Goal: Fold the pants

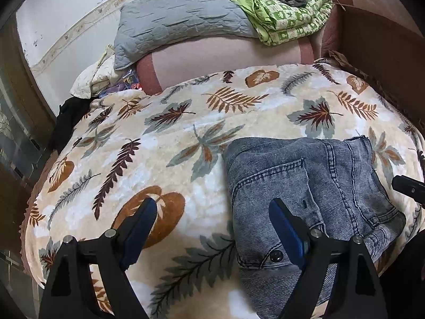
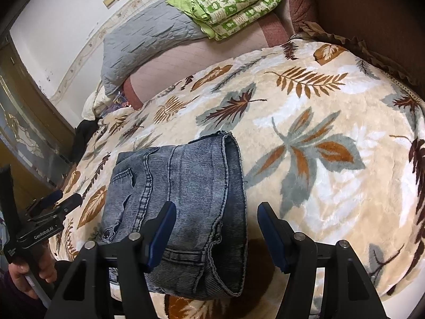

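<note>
Folded into a compact rectangular bundle, the faded blue-grey denim pants [image 2: 180,207] lie on the cream plush blanket printed with brown and grey leaves [image 2: 318,159] that covers the bed, toward the blanket's near edge, with a hemmed end of the cloth turned up at the far side and a dark button showing near you. No container appears in either view.

Your left gripper [image 1: 212,215] stands with its jaws wide apart and nothing between the pads; its blue-padded right finger [image 1: 285,223] hangs over the left edge of the denim bundle, while the other finger sits over bare blanket, above a brown leaf. Whether the right finger touches the cloth cannot be told.

Your right gripper [image 2: 216,222] is also parted, somewhat less widely, with nothing clamped. Its left finger [image 2: 162,231] stands over the near right part of the bundle and its right finger over the blanket just beside the denim's edge, so that edge lies in the gap between them; contact with the cloth cannot be confirmed.

At the far end of the bed, a grey quilted pillow [image 1: 180,21] lies beside a folded green-and-white patterned quilt [image 1: 289,16] with a dark garment heaped on top. Your hand [image 2: 29,271] on the left gripper's handle shows at the lower left of the right wrist view.
</note>
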Demonstrator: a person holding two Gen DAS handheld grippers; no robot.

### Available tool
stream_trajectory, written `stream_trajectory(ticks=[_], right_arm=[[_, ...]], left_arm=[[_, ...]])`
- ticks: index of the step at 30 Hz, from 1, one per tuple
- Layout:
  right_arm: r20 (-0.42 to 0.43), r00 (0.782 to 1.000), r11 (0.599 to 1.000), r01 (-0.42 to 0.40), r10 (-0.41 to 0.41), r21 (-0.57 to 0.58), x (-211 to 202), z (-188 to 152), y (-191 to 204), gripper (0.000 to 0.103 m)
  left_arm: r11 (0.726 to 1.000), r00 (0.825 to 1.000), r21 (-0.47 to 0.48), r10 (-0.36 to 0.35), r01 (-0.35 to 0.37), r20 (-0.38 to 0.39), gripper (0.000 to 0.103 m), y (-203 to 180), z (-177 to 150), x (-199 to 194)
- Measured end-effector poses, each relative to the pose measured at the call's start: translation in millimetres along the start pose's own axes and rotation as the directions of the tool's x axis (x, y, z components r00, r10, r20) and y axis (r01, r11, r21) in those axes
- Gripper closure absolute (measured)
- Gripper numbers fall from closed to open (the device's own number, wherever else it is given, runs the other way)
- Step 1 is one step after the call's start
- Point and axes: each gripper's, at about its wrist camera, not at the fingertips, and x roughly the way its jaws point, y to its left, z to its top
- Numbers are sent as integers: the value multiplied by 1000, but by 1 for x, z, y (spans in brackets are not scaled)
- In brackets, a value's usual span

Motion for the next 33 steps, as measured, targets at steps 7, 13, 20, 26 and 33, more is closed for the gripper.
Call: stream_trajectory(ticks=[7, 13, 20, 26, 33], right_arm=[[1, 1000, 1000, -5, 5, -2, 0, 0, 0, 36], [1, 1000, 1000, -10, 10, -2, 1, 0, 0, 36], [5, 1000, 1000, -20, 20, 3, 0, 0, -1, 36], [8, 1000, 1000, -23, 22, 2, 0, 1, -2, 36], [9, 1000, 1000, -21, 21, -4, 1, 1, -2, 36]], left_arm=[[1000, 1000, 3, 5, -5, 0, 17, -1, -1, 0], [1000, 1000, 13, 10, -10, 0, 16, -3, -1, -1], [1000, 1000, 22, 14, -14, -1, 17, -6, 0, -2], [999, 1000, 29, 15, -15, -1, 17, -9, 2, -2], [999, 1000, 33, 15, -15, -7, 17, -11, 0, 0]])
